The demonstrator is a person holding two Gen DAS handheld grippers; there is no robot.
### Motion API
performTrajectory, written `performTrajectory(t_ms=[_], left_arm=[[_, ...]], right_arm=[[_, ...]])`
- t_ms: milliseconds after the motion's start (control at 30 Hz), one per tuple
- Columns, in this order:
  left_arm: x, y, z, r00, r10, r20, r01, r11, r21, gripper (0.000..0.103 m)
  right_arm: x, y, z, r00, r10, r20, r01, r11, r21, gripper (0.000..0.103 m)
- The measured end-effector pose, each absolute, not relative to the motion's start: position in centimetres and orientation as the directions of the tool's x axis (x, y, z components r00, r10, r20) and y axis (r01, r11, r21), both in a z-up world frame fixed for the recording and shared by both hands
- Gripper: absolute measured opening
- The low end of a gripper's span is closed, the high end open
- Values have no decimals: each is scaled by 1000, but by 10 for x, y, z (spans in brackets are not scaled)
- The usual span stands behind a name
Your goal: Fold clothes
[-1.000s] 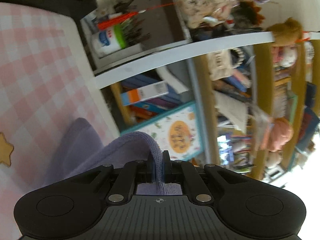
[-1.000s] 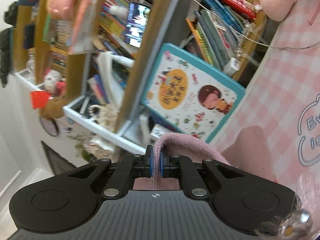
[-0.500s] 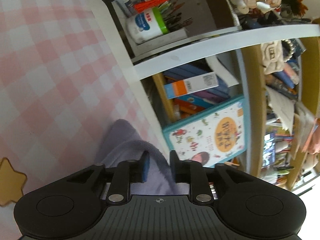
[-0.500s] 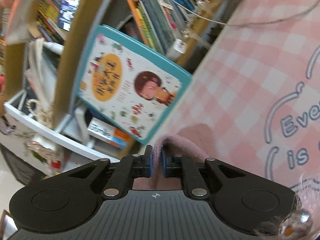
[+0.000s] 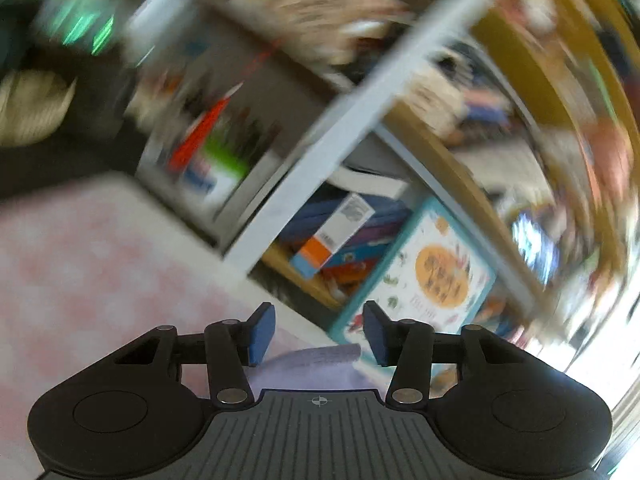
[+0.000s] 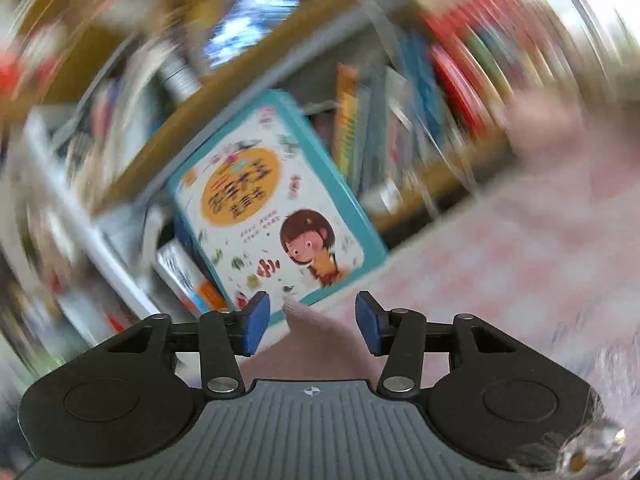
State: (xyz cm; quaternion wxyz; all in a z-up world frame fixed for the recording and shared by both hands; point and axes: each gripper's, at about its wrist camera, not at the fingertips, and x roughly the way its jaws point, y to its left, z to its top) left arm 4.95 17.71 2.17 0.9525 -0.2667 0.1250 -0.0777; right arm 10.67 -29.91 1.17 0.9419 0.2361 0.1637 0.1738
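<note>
Left wrist view: the left hand-held gripper (image 5: 318,334) has its blue pads spread apart, clamping nothing. A lavender cloth (image 5: 308,368) lies just below and between them on the pink checked bench (image 5: 100,272). Beyond stands a blurred bookshelf (image 5: 360,120). Right wrist view: the right hand-held gripper (image 6: 312,324) is likewise spread, a pink cloth (image 6: 320,344) lying loose between its pads, with a teal-edged picture book (image 6: 272,208) ahead.

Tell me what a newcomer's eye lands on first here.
The teal-edged picture book with a cartoon girl, leaning against the blurred bookshelf, dominates the middle of the right wrist view. Below it, the open right gripper straddles pink cloth; the open left gripper sits over lilac cloth.
</note>
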Motion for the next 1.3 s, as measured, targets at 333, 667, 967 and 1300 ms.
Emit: performTrajectory(t_ms=[333,667,967,1300], left_arm=[[86,112,36,892,-217,-397,185,976,-117,18],[124,166,-10,854,-160,-496,11,957,-289,24],[108,158,-11,879,-129,-459,36,978,-205,30],[99,135,-4,875,-205,-438,137,974,-183,58]], right_arm=[[117,-241,14,824,388,-413,-374,920,119,11],[142,-251,-15,759,375,-532,-317,927,202,8],[133,-246,-14,793,349,-499,-319,936,149,9],[122,-275,6,880,276,-386,-245,961,128,34]])
